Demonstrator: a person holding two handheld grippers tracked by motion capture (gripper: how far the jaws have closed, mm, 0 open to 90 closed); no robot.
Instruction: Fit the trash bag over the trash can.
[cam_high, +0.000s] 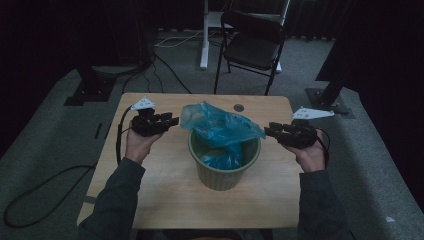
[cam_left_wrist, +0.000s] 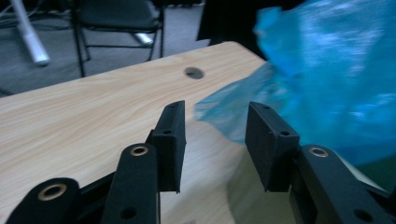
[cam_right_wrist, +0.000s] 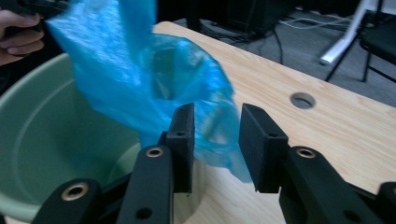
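- I'm holding the left gripper (cam_high: 172, 121) with its jaws standing apart, gripping nothing; a corner of the blue plastic bag (cam_left_wrist: 327, 84) is hanging just past the fingertips, not between the pads.
- I'm holding the right gripper (cam_high: 268, 131) the same way: jaws apart, bag film sitting just beyond the gap, pads not pressing it.
- Judging the step in hand: lining the green bin (cam_high: 225, 172) with the bag. I'm thinking each side wants a fresh bite on the bag's mouth edge, single layer only, then a pull outward and down over the rim.
- Risk as I'm reading it: thin film slipping or tearing if I'm pinching a bunched fold.
- Between the two grippers, the bin is standing upright on the wooden table (cam_high: 150, 185); the bag is lying half inside it, its upper part crumpled and draping above the rim.
- I can't tell whether anything else is sitting in the bin under the film.
- Beyond both grippers, a black folding chair (cam_high: 252, 42) is standing behind the table.
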